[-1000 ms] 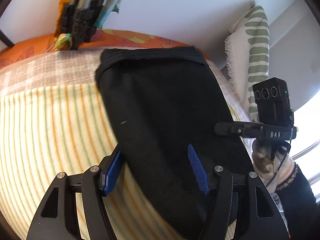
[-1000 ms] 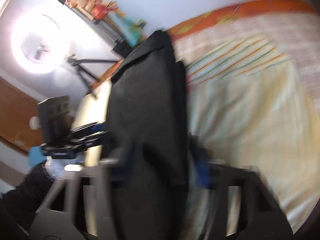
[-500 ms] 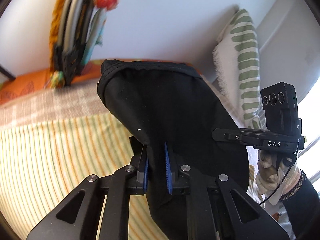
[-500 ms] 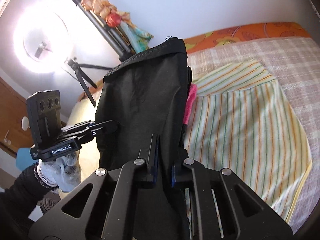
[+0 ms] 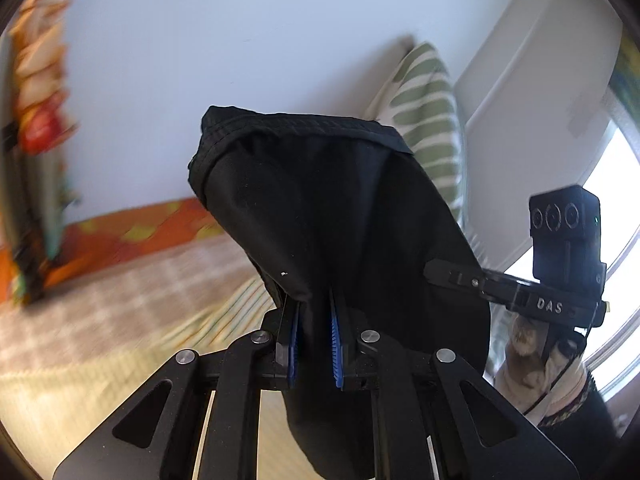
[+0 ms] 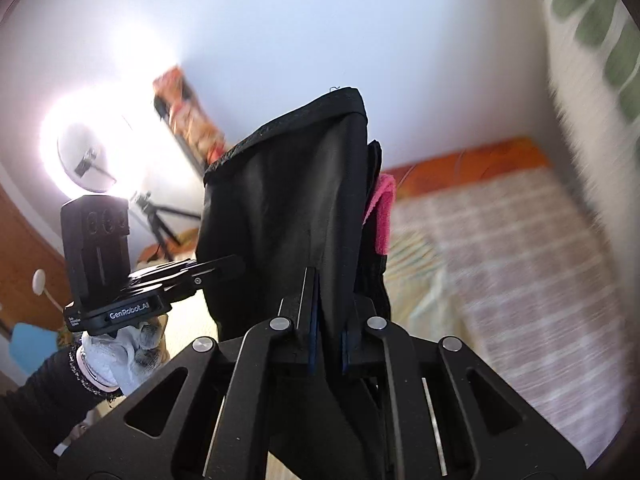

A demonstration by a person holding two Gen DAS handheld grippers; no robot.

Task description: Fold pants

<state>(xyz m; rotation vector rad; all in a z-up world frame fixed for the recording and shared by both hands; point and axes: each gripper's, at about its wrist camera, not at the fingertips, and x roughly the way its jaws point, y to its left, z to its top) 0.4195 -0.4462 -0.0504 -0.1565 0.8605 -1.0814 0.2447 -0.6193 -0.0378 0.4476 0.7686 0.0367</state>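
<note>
The bed (image 5: 120,320) spreads out below and beyond both grippers, covered in a checked and striped cloth with an orange patterned band along its far edge; it is blurred in both views. Against the wall beyond the left gripper and to its right leans a white pillow (image 5: 428,120) with green leaf marks. The black pants (image 5: 340,220) hang lifted off the bed, held up between the two grippers, their stitched hem edge highest and farthest from the cameras, the cloth sagging in a pouch toward the fingers. A pink patch (image 6: 382,216) shows at the pants' right edge in the right wrist view, just beyond the right gripper. The left gripper (image 5: 314,350) is nearly closed, its blue pads (image 5: 335,354) pinching a bunched fold of the pants. The right gripper (image 6: 326,344) is likewise narrowed to a slit and clamps the cloth between its fingers. Each gripper shows in the other's view, gripping the opposite side of the pants, held by a gloved hand (image 6: 120,348). A bright ring light (image 6: 92,152) on a tripod stands far to the left of the right gripper.
</note>
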